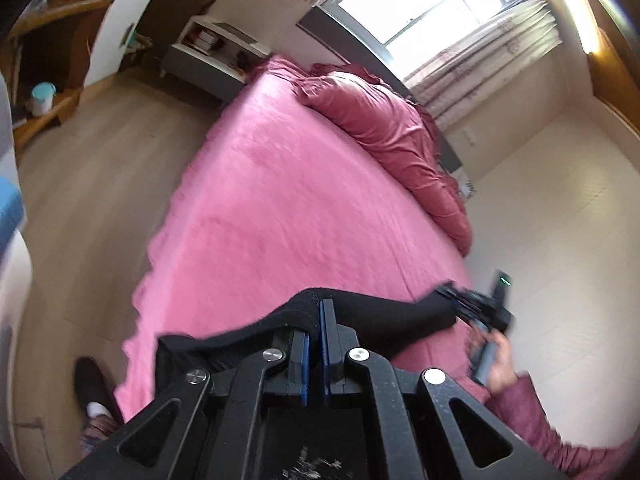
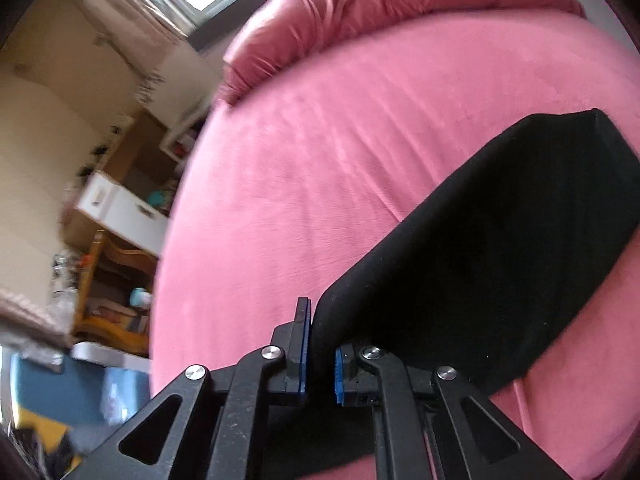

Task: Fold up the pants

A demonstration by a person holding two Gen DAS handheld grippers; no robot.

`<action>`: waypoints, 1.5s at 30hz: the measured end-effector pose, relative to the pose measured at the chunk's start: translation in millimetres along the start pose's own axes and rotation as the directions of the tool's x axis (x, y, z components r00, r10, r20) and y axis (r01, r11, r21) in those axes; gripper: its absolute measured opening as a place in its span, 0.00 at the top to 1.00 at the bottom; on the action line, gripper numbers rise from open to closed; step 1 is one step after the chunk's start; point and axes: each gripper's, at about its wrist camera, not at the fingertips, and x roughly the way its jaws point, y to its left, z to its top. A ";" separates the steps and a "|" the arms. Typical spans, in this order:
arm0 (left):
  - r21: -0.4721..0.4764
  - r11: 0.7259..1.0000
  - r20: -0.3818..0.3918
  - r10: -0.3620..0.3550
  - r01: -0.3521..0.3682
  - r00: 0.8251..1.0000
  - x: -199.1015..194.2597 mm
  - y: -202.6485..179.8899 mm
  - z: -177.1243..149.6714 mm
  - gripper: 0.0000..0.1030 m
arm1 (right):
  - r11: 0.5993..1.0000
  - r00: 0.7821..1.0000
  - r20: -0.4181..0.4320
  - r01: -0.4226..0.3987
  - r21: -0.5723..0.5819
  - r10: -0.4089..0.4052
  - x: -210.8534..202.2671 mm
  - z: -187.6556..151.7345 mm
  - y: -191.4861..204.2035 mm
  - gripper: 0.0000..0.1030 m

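The black pants hang stretched between my two grippers above the pink bed. My left gripper is shut on one end of the pants, the cloth pinched between its blue pads. In the left wrist view the right gripper holds the other end at the right, with the hand behind it. In the right wrist view my right gripper is shut on the pants, which spread away to the upper right over the bed.
A dark pink duvet is bunched along the far side of the bed, under the window. A white bedside shelf stands at the head. Wooden floor and a foot in a dark slipper are left of the bed.
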 end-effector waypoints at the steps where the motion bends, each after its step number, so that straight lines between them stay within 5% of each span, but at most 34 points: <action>1: 0.004 1.000 0.002 0.004 -0.004 1.000 -2.3 1.0 4.4 0.96 | 0.999 0.999 0.022 -0.040 -0.007 0.040 -17.4 -7.6 -1.2 0.91; 6: 0.043 0.999 -0.003 0.025 -0.025 1.000 -14.0 -4.0 0.3 0.96 | 0.988 0.990 0.046 -0.132 -0.085 0.136 -82.7 -58.8 -3.7 0.91; 12: 0.055 0.998 -0.044 0.024 -0.022 0.999 -33.3 3.3 -44.0 0.96 | 0.979 0.988 0.002 -0.153 -0.138 0.155 -132.8 -142.2 -16.7 0.91; 24: -0.079 0.986 -0.190 0.131 -0.148 0.973 -25.0 72.4 -152.2 0.96 | 0.987 0.982 -0.176 -0.091 -0.132 0.067 -123.4 -271.2 -59.6 0.92; 32: -0.078 0.976 -0.251 0.177 -0.203 0.952 -19.4 82.5 -170.3 0.96 | 0.992 0.979 -0.202 -0.038 -0.122 0.013 -113.7 -290.5 -77.9 0.93; 37: -0.058 0.961 -0.320 0.238 -0.270 0.917 -12.5 85.6 -180.4 0.93 | 0.993 0.977 -0.210 -0.002 -0.120 -0.023 -108.7 -293.9 -80.1 0.93; 41: -0.058 0.954 -0.298 0.266 -0.296 0.917 -20.3 83.7 -176.6 0.86 | 0.998 0.973 -0.231 -0.004 -0.059 -0.009 -97.4 -301.6 -96.1 0.92; 42: -0.046 0.947 -0.296 0.290 -0.317 0.910 -22.8 80.6 -174.4 0.78 | 0.999 0.974 -0.227 -0.012 -0.044 0.001 -98.9 -301.6 -99.1 0.91; 45: 0.039 0.918 -0.258 0.390 -0.394 0.884 -36.8 62.2 -165.3 0.76 | 0.999 0.972 -0.235 -0.027 -0.023 0.021 -104.8 -298.4 -103.0 0.72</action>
